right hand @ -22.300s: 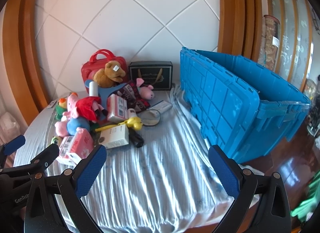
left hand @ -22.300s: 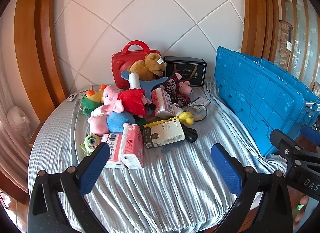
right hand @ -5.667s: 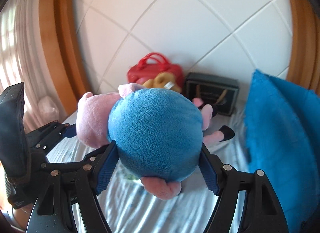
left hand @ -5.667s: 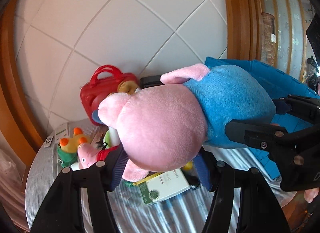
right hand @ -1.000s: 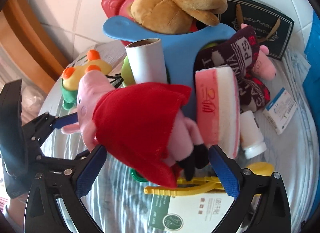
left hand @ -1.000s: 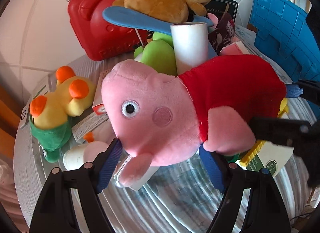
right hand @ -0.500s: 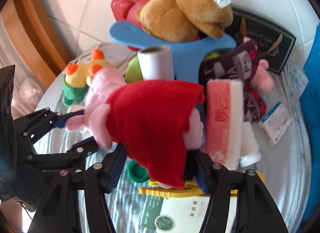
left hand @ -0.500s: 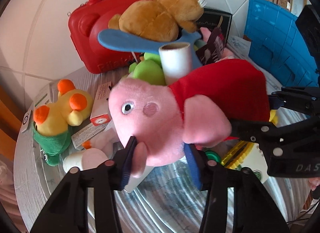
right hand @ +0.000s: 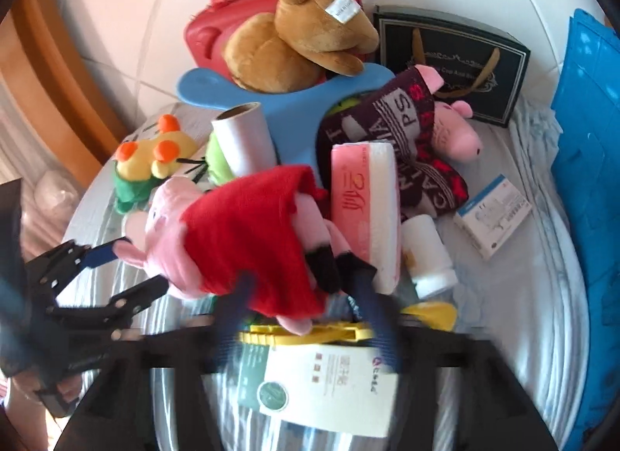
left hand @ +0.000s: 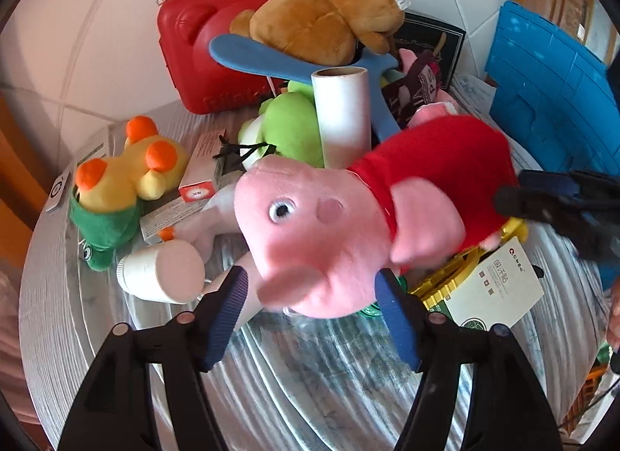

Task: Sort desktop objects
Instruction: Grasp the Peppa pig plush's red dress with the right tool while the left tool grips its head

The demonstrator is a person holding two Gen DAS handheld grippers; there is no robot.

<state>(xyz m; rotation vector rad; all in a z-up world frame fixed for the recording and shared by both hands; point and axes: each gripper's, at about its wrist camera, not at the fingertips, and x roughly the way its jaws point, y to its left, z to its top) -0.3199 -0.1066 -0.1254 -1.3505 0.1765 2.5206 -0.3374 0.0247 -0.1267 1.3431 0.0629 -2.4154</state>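
1. Left wrist view: the pig plush (left hand: 329, 226) lies crosswise at the front of the toy pile on the counter (left hand: 310, 373). Its head is between the pads of my left hand-held gripper (left hand: 310, 276).
2. Left jaws are opening. One pad touches the head and the other stands just beside the snout. I cannot tell whether they press.
3. Right wrist view: my right hand-held gripper (right hand: 302, 288) is clamped on the red dress, with cloth between both pads. These jaws are opening too, and the picture is blurred.
4. Judgement: the step in hand is carrying the plush to the blue crate (left hand: 550, 94).
5. Before travelling, I should tighten both grips. Loose dress cloth can slip, so I should take the body beneath it.
6. I should lift straight up until the legs are clear of the yellow tool (right hand: 310, 332) and the white box (right hand: 329, 385) beneath.
7. I should keep both hands level and evenly spaced, so the plush neither stretches nor sags.
8. I should steer clear of the pink tissue pack (right hand: 364, 210) and the white roll (left hand: 341, 109), which stand just beside the plush and could topple.
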